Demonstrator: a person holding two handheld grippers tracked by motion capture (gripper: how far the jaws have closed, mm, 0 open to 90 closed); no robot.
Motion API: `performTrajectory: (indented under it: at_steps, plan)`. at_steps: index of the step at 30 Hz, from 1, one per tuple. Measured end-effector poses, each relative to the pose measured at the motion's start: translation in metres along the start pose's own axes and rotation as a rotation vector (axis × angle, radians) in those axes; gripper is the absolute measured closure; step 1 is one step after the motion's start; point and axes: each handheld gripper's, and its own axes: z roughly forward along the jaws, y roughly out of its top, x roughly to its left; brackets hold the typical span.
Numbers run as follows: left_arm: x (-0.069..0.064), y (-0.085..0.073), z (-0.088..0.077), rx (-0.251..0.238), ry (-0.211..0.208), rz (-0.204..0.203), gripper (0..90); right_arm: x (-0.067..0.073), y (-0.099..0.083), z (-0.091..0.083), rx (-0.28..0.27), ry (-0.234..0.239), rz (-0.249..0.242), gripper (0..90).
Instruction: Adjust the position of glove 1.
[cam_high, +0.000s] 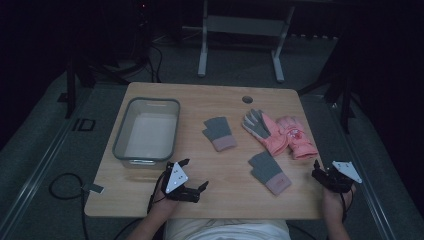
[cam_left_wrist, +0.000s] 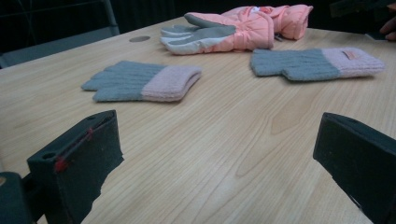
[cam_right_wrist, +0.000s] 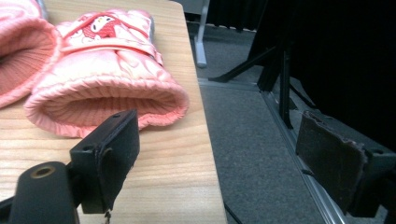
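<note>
Both tongs, left (cam_high: 192, 176) and right (cam_high: 317, 171), stand spread and empty; the pink ski glove (cam_right_wrist: 105, 81) lies nearest, probably for the grey bin (cam_high: 146, 131).

- The surface (cam_high: 210, 165) was a pale wood-grain top with rounded corners, and a small round hole (cam_high: 247, 99) sat near its far edge, right of the middle.
- A clear plastic bin (cam_high: 120, 135) with a grey rim stood on the left part, close to the left edge.
- A grey knit glove with a pink cuff (cam_high: 219, 133) lay near the middle of the surface.
- A second grey knit glove with a pink cuff (cam_high: 269, 172) lay nearer the front edge, right of the middle.
- Two pink padded gloves (cam_high: 280, 132) lay side by side towards the right edge, touching each other; the one nearer the right edge reached almost to that edge.
</note>
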Motion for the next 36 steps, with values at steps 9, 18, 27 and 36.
performTrajectory:
  at_steps: [9, 18, 27, 36]
  plan:
    - [0.001, 0.000, 0.000, -0.002, -0.005, -0.007, 0.6, -0.002, 0.000, 0.003, 0.020, 0.002, 0.017, 13.5]
    - [0.001, 0.000, 0.000, -0.006, 0.007, -0.008, 0.6, -0.004, 0.000, 0.005, 0.041, 0.007, 0.036, 13.6]
    - [-0.001, 0.000, -0.001, -0.009, 0.009, 0.011, 0.6, -0.002, 0.001, 0.005, 0.051, 0.007, 0.021, 13.6]
    - [0.003, -0.001, -0.002, -0.020, -0.004, -0.023, 0.6, 0.003, 0.014, -0.001, 0.040, 0.019, -0.032, 13.6]
